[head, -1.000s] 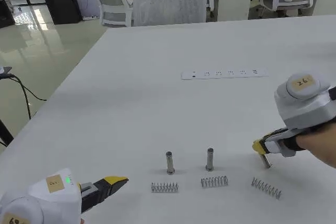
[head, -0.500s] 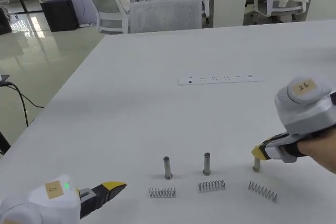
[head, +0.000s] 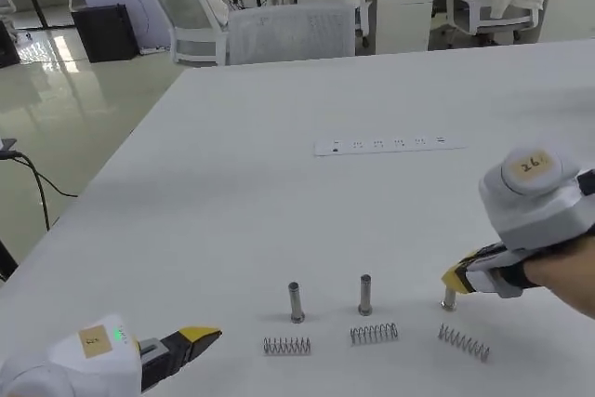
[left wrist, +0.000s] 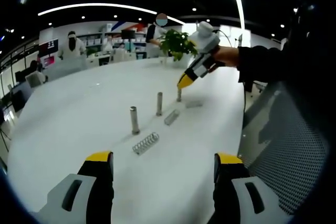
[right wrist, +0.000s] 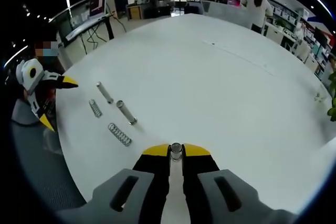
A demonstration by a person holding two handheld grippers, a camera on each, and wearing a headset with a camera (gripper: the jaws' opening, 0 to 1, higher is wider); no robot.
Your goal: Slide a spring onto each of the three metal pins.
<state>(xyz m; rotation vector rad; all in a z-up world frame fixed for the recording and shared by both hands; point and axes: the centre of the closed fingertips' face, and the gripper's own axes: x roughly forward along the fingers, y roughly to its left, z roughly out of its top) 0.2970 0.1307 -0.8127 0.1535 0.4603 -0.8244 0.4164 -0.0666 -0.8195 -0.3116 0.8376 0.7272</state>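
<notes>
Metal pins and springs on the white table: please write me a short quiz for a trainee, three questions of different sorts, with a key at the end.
1. Count: how many springs lie flat on the white table, none of them on a pin?
2. Choose one: the right gripper is shut on A) a spring, B) the right pin, C) the power strip.
3. True or false: the left gripper has open jaws and holds nothing.

Key: 1) three; 2) B; 3) true.
</notes>
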